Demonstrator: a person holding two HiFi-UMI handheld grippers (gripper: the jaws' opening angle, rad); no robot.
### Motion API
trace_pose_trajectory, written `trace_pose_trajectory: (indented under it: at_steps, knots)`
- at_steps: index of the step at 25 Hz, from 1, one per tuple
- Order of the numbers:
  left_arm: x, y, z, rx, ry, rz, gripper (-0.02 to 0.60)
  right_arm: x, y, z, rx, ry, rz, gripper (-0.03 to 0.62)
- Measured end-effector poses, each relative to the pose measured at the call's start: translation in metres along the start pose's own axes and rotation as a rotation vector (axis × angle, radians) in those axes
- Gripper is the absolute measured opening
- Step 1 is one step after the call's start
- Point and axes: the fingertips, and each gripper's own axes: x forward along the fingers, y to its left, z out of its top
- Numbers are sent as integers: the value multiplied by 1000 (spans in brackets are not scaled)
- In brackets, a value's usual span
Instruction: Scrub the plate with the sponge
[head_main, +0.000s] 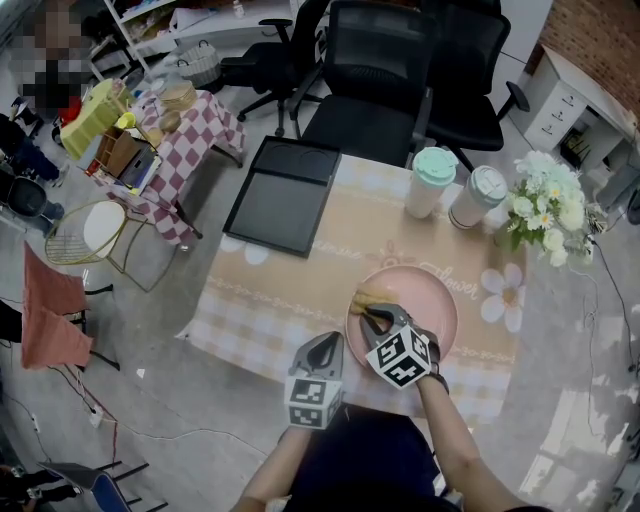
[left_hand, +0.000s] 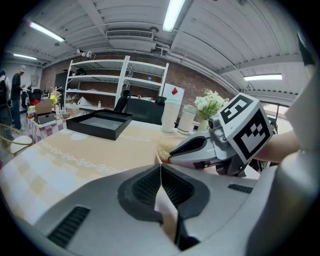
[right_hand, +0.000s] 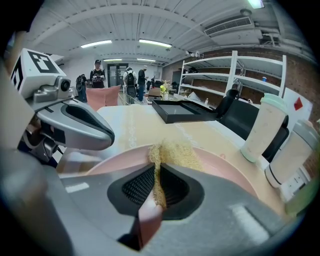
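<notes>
The right tool (right_hand: 156, 169) was clamped tight on the yellow sponge (right_hand: 176, 151), a thin edge of it pinched between the jaws and the bulk fanned out ahead, pressed onto the pink plate (head_main: 441, 303). That grip let the soft face meet the plate's far-left inner side, where the sponge lay, so the scrub looked to be under way. The left tool (head_main: 332, 342) waited just beside the plate's near-left rim, jaws together with nothing between them; whether it touched the rim could not be told, though it seemed placed to brace the plate against sliding on the tabletop (head_main: 290, 300).

The plate held only the sponge. Further back, the black tray (head_main: 285, 196) lay empty at the tabletop's far-left corner. Two lidded cups (head_main: 432, 182) stood upright beside the flowers (head_main: 545, 205), their contents hidden.
</notes>
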Motion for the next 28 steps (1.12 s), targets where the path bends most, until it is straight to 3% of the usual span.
trace_pose_trajectory:
  at_steps: [18,28]
  knots:
    - [-1,0,-4,-3,5,0,12,-8,20,-4,69,20,43,35]
    - [-1,-1,-5,-4,7,-2,12,-12,29,-5,133,54,110,34]
